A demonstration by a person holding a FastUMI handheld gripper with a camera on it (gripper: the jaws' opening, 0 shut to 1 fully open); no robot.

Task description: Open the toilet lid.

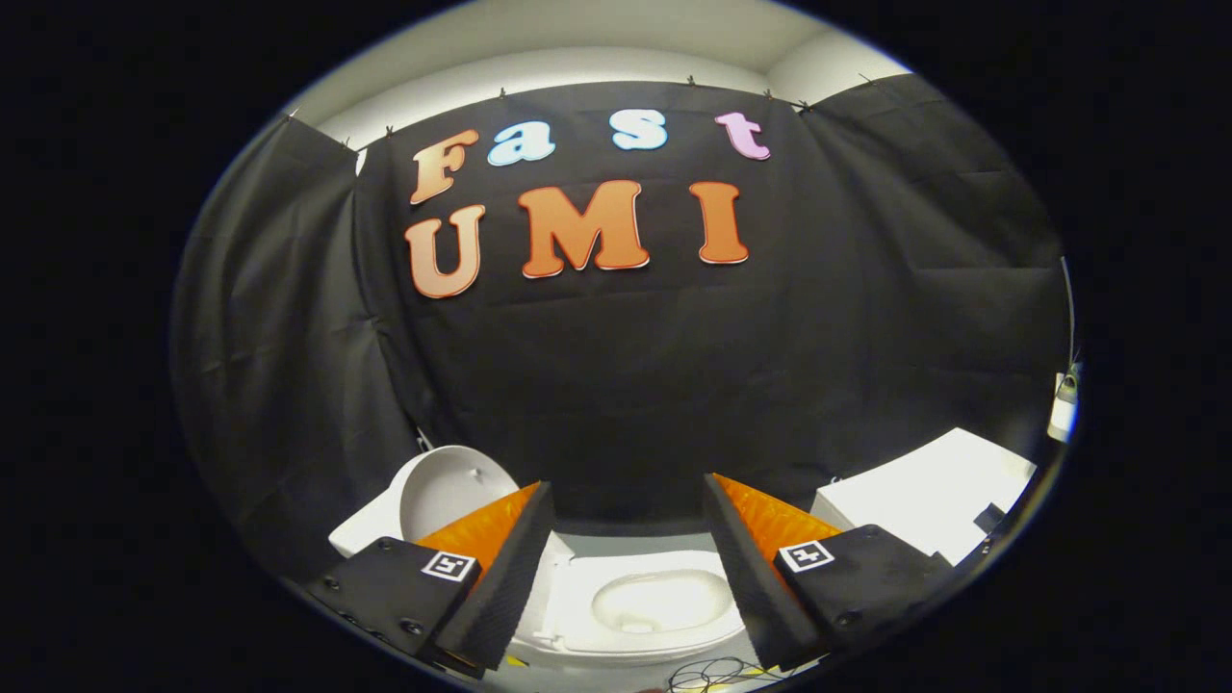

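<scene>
Tool (628, 539) held with fingers spread wide apart, gripping nothing. Toilet bowl (654, 602) seen open below and between the fingers, close under the tips. Toilet lid (452, 491) found beyond the left finger, seemingly already raised and swung off to that side, inner face turned toward the bowl. White tank (929, 491) lay beyond the right finger. Judged: task looked largely done, lid lying left of the tool. Tangle of thin cable (712, 674) lay just beneath.
</scene>
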